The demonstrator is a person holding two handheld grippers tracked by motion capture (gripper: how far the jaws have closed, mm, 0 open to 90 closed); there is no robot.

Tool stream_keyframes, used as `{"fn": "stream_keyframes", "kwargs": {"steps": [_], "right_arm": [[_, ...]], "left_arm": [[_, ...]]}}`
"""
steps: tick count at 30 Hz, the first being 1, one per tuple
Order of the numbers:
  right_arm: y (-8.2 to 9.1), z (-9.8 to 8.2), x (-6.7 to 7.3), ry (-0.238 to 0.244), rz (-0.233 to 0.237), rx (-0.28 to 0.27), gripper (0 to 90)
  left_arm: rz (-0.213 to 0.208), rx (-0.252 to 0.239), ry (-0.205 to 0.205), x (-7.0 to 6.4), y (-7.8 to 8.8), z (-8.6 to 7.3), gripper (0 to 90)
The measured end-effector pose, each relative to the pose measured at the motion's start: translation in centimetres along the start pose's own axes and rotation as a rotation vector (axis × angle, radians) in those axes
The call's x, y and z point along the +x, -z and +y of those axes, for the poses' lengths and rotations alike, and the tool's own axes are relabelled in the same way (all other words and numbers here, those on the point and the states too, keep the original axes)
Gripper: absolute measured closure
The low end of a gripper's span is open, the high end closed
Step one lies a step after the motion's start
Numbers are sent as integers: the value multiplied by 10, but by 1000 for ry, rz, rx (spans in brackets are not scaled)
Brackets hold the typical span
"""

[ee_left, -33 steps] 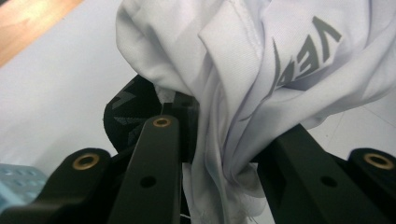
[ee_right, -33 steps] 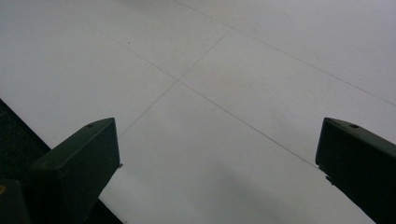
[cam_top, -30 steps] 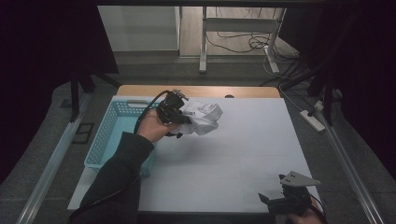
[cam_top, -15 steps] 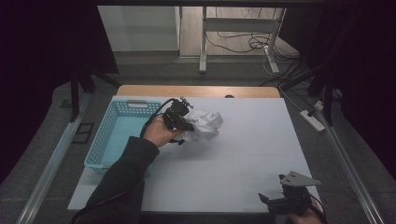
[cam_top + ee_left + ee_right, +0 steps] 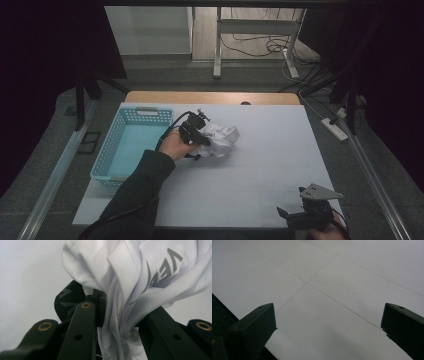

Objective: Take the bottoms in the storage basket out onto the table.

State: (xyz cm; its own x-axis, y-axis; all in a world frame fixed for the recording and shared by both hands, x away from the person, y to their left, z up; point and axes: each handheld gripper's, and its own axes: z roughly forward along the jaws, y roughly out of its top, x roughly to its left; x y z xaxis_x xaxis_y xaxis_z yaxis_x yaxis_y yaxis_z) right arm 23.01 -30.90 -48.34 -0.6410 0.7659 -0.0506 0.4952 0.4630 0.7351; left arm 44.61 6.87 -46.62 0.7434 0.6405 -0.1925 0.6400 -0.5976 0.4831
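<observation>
Basket, light blue, is seen holding nothing at nine o'clock of the crumpled white cloth, clamped by the left gripper; no long axis is discernible. Right gripper is held wide.

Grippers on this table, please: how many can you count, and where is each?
2. The left gripper is beside the blue basket, shut on a crumpled white cloth on the table. The right gripper is open at the table's near right edge.
</observation>
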Motion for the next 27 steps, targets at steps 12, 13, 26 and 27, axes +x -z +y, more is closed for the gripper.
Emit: {"fn": "stream_keyframes", "kwargs": {"steps": [12,13,26,27], "right_arm": [[0,0,0,0,0,0,0],[0,0,0,1,0,0,0],[0,0,0,3,0,2,0],[0,0,0,3,0,2,0]], "left_arm": [[-24,2,21,6,-14,-2,726],[-22,3,20,5,-15,-2,725],[39,42,-49,-1,-35,1,705],[46,42,-51,-2,-37,1,702]]}}
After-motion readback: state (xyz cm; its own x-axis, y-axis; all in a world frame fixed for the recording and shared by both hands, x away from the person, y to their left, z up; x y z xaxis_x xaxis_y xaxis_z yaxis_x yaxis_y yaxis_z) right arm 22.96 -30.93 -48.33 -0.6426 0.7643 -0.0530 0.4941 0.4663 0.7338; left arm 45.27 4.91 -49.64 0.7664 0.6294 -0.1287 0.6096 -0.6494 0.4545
